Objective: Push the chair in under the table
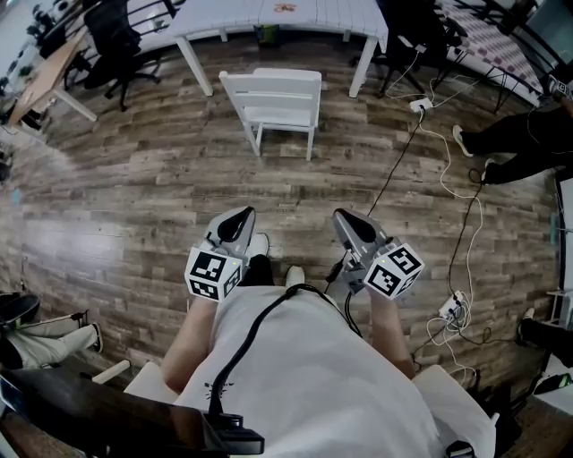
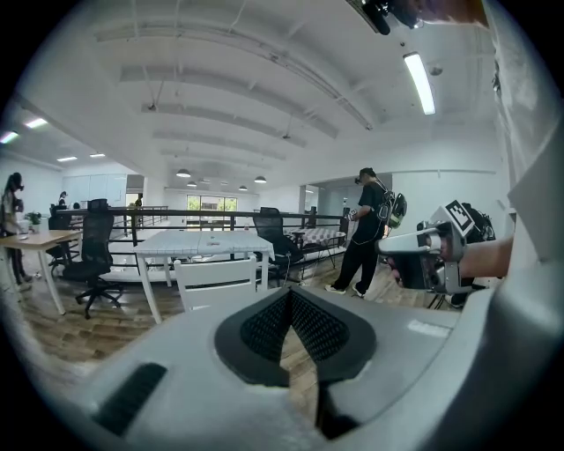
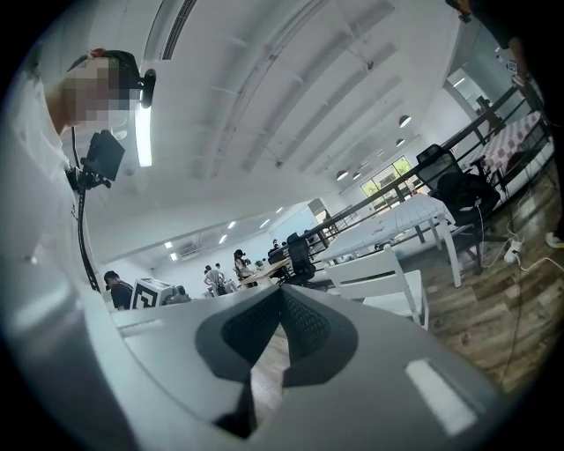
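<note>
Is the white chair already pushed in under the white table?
No: in the head view the white chair stands on open floor short of the white table, with bare planks showing between them.

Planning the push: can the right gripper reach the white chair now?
Probably not yet: the white chair stands well ahead of the right gripper, across open floor. Nothing blocks the way; stepping closer should do.

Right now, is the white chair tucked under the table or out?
Out. The chair stands on open floor short of the table, with floorboards showing between them.
</note>
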`<state>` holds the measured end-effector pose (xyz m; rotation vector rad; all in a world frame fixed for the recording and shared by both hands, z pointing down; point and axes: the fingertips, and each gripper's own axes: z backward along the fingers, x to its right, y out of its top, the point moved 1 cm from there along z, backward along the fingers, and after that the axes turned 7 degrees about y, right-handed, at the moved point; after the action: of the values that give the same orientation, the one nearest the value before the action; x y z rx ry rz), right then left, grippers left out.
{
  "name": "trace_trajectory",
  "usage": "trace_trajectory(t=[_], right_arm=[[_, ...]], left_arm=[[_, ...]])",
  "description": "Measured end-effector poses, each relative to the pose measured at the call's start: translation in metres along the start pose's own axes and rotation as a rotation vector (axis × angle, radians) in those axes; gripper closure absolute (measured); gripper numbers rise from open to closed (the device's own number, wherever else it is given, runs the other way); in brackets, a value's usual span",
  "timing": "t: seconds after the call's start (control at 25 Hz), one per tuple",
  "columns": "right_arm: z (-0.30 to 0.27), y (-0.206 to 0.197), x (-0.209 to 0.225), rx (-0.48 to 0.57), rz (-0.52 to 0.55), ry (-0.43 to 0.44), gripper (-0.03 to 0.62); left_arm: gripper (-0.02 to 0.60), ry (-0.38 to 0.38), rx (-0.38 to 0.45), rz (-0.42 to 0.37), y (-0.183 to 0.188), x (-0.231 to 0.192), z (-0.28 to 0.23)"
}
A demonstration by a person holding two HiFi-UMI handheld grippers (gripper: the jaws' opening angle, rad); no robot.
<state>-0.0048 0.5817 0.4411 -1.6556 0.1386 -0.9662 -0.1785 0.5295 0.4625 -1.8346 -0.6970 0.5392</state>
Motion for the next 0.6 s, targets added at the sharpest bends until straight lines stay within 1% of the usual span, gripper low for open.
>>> trace_trajectory(t=[0.2,0.4,0.6], right_arm=[[-0.009,0.003,0.005,-0.003,0.004,0.002,0.588],[-0.023,0.010,0.019,-0.006,0.002,-0.011,0.587],[-0.054,0.018,0.036,-0.003,-0.007,-0.024,0.588]], left_arm=[[0.575,-0.005,-0.007,-0.003,-0.001,-0.006,-0.010],[0.575,-0.012,-0.010,-0.007,0.004,-0.020,-0.028],[0.575,-0.031,-0.016,-0.018,0.008,-0.048,-0.052]])
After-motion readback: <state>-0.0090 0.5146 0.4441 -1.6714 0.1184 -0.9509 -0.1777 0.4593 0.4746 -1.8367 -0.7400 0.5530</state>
